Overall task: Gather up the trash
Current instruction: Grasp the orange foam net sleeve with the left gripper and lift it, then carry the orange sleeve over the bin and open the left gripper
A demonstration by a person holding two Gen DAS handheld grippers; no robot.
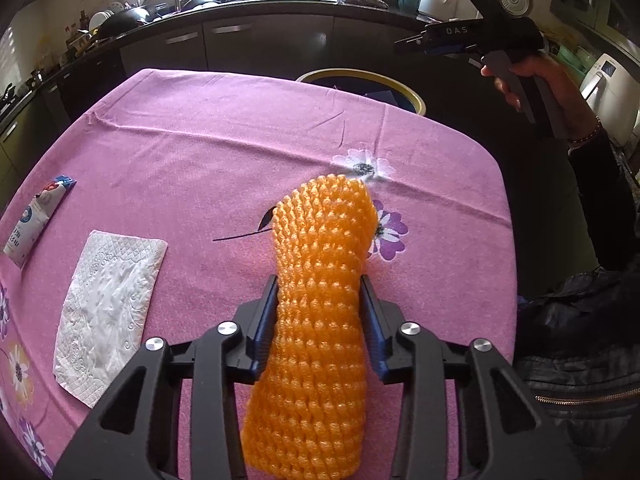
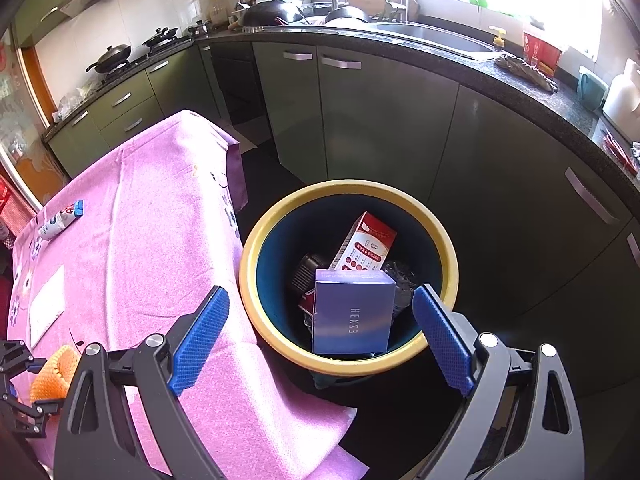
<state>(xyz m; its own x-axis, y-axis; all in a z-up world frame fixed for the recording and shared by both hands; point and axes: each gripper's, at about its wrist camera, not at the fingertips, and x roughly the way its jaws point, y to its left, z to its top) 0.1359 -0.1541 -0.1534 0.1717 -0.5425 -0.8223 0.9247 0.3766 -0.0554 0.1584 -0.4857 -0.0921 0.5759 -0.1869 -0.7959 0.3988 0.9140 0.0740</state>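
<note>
An orange foam net sleeve (image 1: 328,216) lies on the pink tablecloth (image 1: 200,140), and my left gripper (image 1: 320,280) is shut on it, its pads pinching the sleeve's middle into a waist. The sleeve (image 2: 52,376) also shows at the lower left of the right wrist view. My right gripper (image 2: 320,296) hangs open and empty over the yellow-rimmed trash bin (image 2: 256,240) beside the table. Inside the bin lie a purple-blue box (image 2: 352,312) and a red and white carton (image 2: 368,244). A white paper napkin (image 1: 108,300) and a small blue-capped packet (image 1: 36,216) rest on the cloth's left side.
Dark kitchen cabinets (image 2: 380,112) and a counter with a sink (image 2: 440,36) run behind the bin. A hand (image 1: 532,76) holds the right gripper at the upper right, with a dark jacket (image 1: 580,340) at the table's right edge. The bin's rim (image 1: 400,84) peeks over the table's far edge.
</note>
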